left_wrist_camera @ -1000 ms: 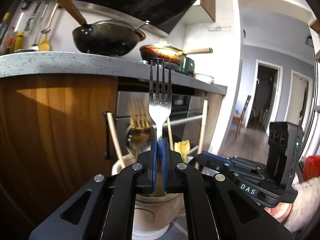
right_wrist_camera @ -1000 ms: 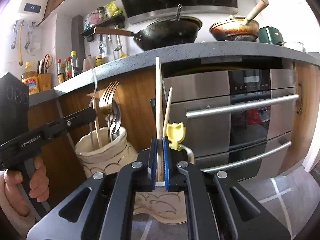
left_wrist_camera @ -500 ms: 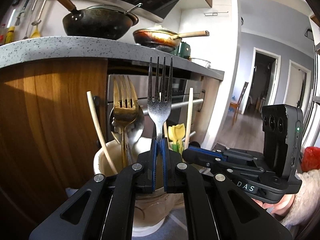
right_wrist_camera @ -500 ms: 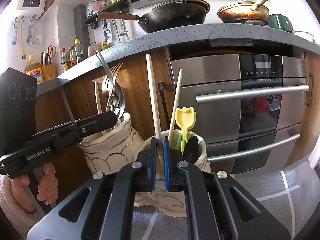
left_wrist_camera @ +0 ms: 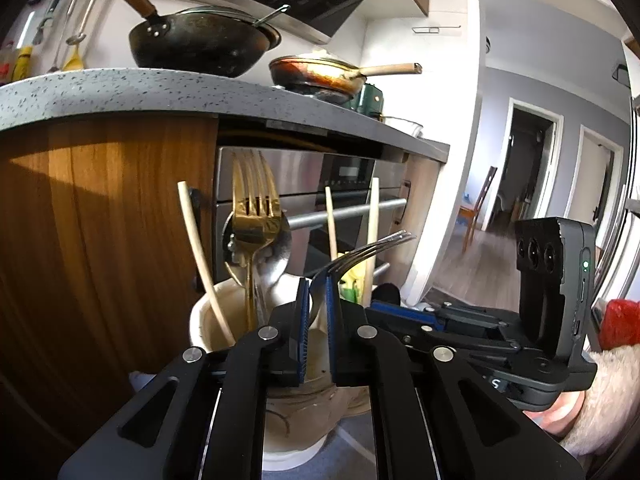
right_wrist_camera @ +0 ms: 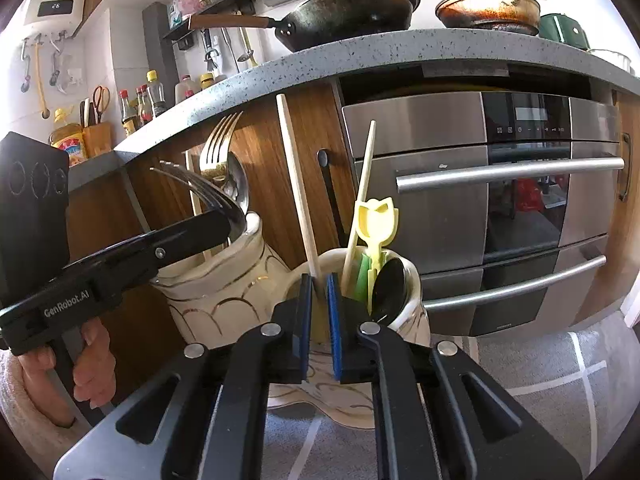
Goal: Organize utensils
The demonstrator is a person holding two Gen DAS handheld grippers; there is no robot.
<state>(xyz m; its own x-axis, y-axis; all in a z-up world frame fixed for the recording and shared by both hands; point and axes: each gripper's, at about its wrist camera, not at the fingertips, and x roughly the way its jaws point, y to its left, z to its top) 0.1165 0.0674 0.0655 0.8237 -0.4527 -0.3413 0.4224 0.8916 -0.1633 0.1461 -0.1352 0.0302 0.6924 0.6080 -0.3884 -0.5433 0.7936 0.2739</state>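
Note:
My left gripper [left_wrist_camera: 317, 292] hangs over a cream ceramic cup [left_wrist_camera: 208, 320]. Its jaws are opening, and the silver fork [left_wrist_camera: 368, 250] between them has tipped to the right, loose in the gap. That cup also holds a gold fork [left_wrist_camera: 254, 208], a spoon and a pale stick. My right gripper [right_wrist_camera: 319, 284] is over a second cream cup [right_wrist_camera: 412, 280], jaws opening. A wooden chopstick [right_wrist_camera: 296, 184] stands between the pads, leaning left, with its foot in the cup. A yellow tulip-topped utensil [right_wrist_camera: 376, 220], a black spoon [right_wrist_camera: 388, 284] and another chopstick stand there too.
Both cups stand on a grey patterned cloth [right_wrist_camera: 540, 372] before a wooden cabinet [left_wrist_camera: 100, 220] and a steel oven [right_wrist_camera: 500, 184]. Above, the speckled counter [right_wrist_camera: 360, 56] carries a black wok and a frying pan. A doorway [left_wrist_camera: 528, 168] opens at the right.
Both pairs of jaws have parted. The silver fork fell from upright to a rightward tilt. The chopstick sank into the right cup and now leans left.

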